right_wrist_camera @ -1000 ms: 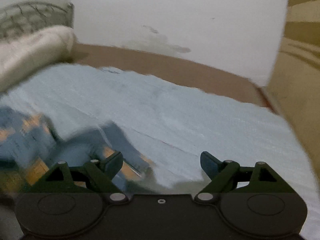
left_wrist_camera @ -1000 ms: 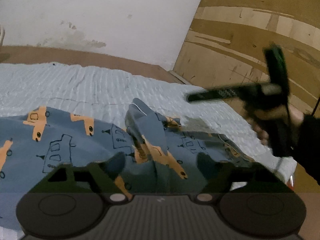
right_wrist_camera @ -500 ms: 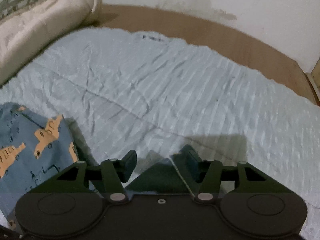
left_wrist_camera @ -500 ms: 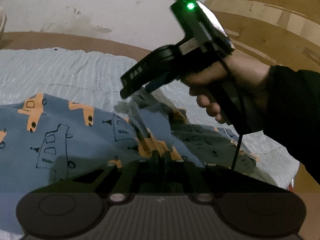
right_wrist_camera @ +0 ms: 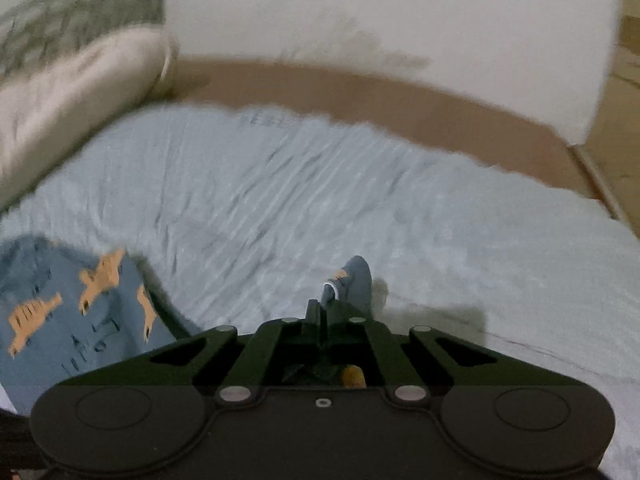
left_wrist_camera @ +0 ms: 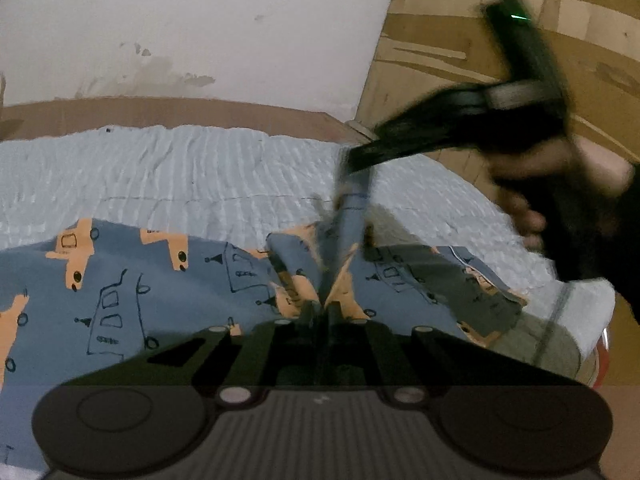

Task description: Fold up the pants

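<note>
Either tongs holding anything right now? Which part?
Both are shut on the pants. The left tongs pinch a raised fold of the fabric; the right tongs pinch a hemmed edge, lifted off the bedsheet.

I am seeing matt blue cloth pants [left_wrist_camera: 120,280] lying soft on a ribbed, crinkled pale bedspread [left_wrist_camera: 200,168]; upper right, a grainy wood panel [left_wrist_camera: 460,40] is showing beside rough, stained plaster wall [left_wrist_camera: 200,32]; my left gripper [left_wrist_camera: 320,312] is looking matt black plastic.
</note>
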